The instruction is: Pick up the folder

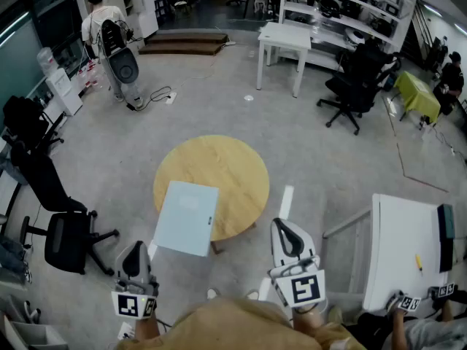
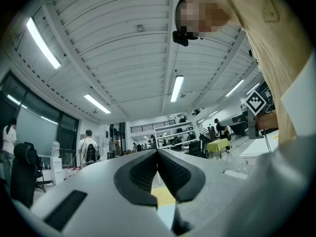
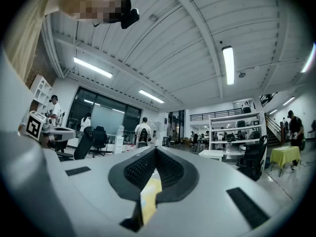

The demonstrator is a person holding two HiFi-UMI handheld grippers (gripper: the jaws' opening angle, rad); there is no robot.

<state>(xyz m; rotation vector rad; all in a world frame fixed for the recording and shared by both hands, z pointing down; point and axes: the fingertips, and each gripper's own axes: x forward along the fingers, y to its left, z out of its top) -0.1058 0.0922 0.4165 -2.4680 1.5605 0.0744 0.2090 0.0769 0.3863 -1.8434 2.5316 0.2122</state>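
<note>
A round light-wood worktop stands on a grey floor. Its near-left rim is hidden under a pale blue rectangular folder, which lies flat and overhangs the edge. A black office chair stands to the left. The left tongs and right tongs are held roughly level, short of the worktop, each closed on nothing.

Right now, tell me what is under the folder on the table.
The folder lies flat on the round table; its near end hangs past the rim, over the floor. The tabletop beneath is covered, so anything there cannot be seen.
</note>
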